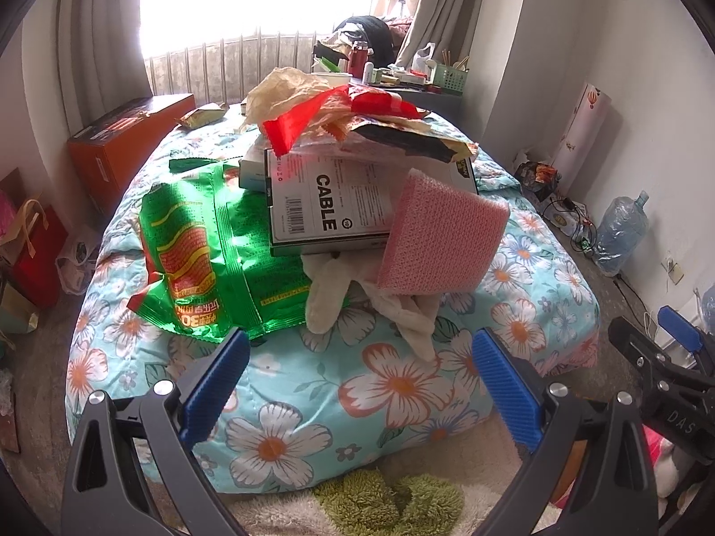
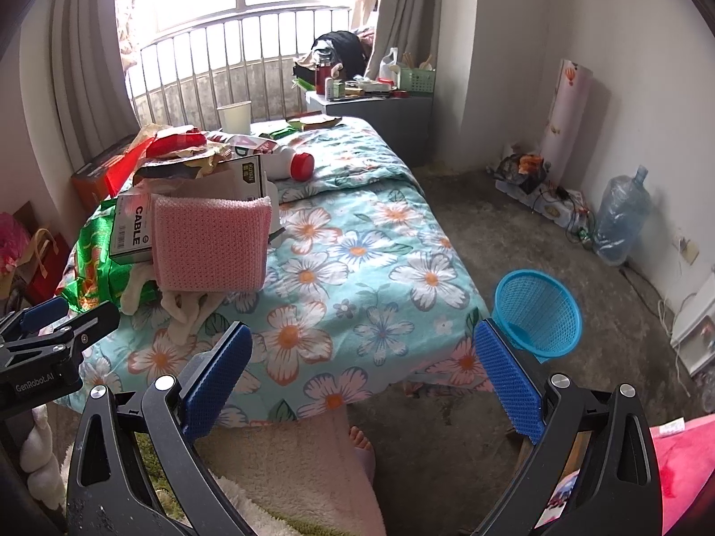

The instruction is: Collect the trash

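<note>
A pile of trash lies on the floral bed (image 1: 380, 402): a green snack bag (image 1: 210, 245), a white "CABLE" box (image 1: 330, 205), a pink foam pouch (image 1: 440, 236), red plastic wrap (image 1: 308, 116), crumpled paper (image 1: 286, 85) and white tissue (image 1: 330, 290). My left gripper (image 1: 359, 384) is open and empty, just short of the pile. My right gripper (image 2: 362, 375) is open and empty over the bed's near right part. The pink pouch (image 2: 210, 241), a white bottle with a red cap (image 2: 286, 163) and a paper cup (image 2: 234, 116) show in the right wrist view. A blue mesh basket (image 2: 536, 312) stands on the floor right of the bed.
An orange box (image 1: 120, 143) sits left of the bed, with red bags (image 1: 35, 245) by the wall. A cluttered grey nightstand (image 2: 375, 107) stands at the bed head. A water jug (image 2: 623, 219) and cables lie along the right wall. A bare foot (image 2: 362, 446) is below the bed edge.
</note>
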